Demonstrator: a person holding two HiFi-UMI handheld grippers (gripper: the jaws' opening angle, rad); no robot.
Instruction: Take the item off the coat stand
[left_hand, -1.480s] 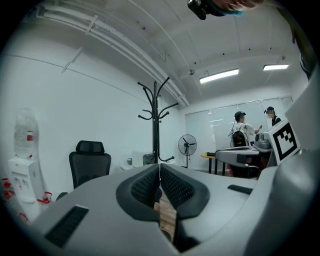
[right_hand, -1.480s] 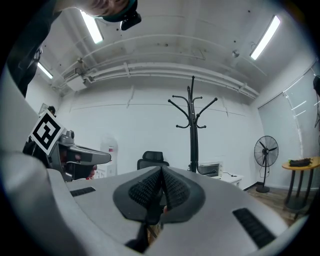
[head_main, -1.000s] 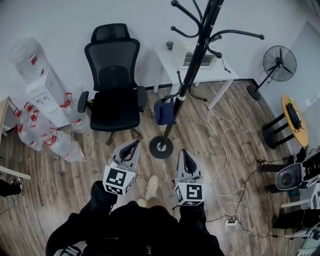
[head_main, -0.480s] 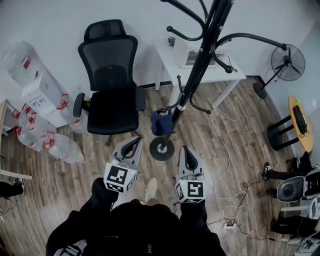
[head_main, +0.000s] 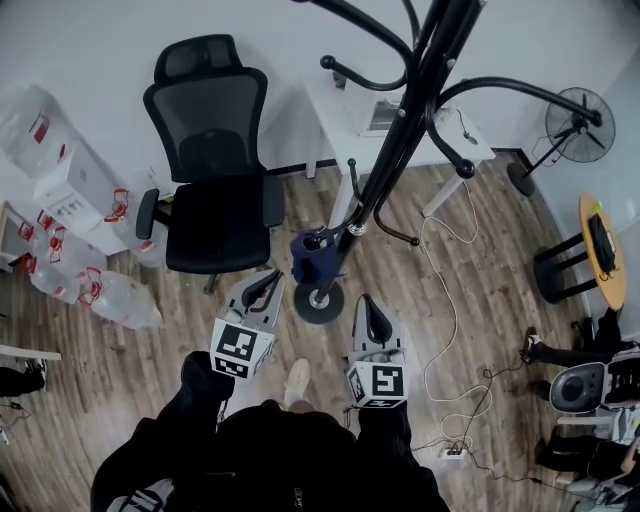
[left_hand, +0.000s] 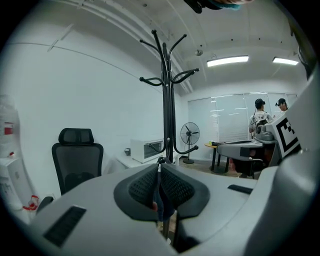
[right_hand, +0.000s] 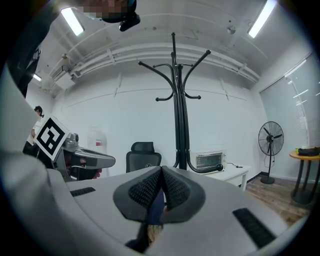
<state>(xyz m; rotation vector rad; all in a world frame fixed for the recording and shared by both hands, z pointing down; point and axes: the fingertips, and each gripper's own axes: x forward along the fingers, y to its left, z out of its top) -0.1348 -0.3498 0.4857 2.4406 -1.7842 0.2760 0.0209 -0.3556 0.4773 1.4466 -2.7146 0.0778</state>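
Head view shows a black coat stand (head_main: 395, 165) rising from a round base (head_main: 320, 303) on the wood floor (head_main: 150, 380). A dark blue bag (head_main: 308, 258) hangs from one of its low hooks, just above the base. Both grippers point toward it — the left gripper (head_main: 264, 287) near the bag, the right gripper (head_main: 371, 312) near the base — each with jaws pressed together and nothing between them. A black office chair (head_main: 208, 170) stands left of the stand.
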